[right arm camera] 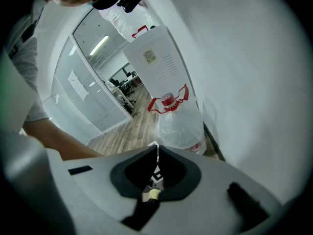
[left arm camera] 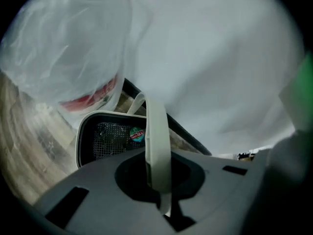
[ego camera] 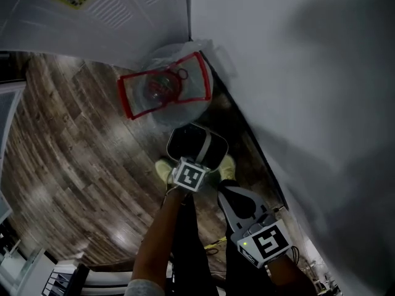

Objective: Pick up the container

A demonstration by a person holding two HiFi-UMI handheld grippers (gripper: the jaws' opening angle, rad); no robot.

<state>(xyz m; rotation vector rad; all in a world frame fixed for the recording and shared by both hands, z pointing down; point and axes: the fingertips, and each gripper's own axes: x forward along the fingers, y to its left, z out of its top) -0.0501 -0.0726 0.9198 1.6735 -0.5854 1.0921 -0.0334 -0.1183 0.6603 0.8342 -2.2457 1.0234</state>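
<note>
The container [ego camera: 184, 142] is a small black mesh bin with a white rim and a white strap handle [ego camera: 204, 145], hanging just above the wooden floor beside the wall. My left gripper [ego camera: 196, 160] is over it, shut on that handle. In the left gripper view the handle [left arm camera: 157, 141] runs straight down between the jaws, and the bin [left arm camera: 105, 136] with a round sticker hangs beyond them. My right gripper [ego camera: 227, 195] is lower right of the bin and apart from it. Its jaws [right arm camera: 156, 151] meet in a thin line with nothing between them.
A large clear water bottle [ego camera: 163, 91] with a red cap and red carry frame stands on the floor just past the bin. A white wall [ego camera: 296, 73] runs along the right. A white cabinet [ego camera: 92, 11] with a yellow label stands behind the bottle. The person's legs and shoes are below the bin.
</note>
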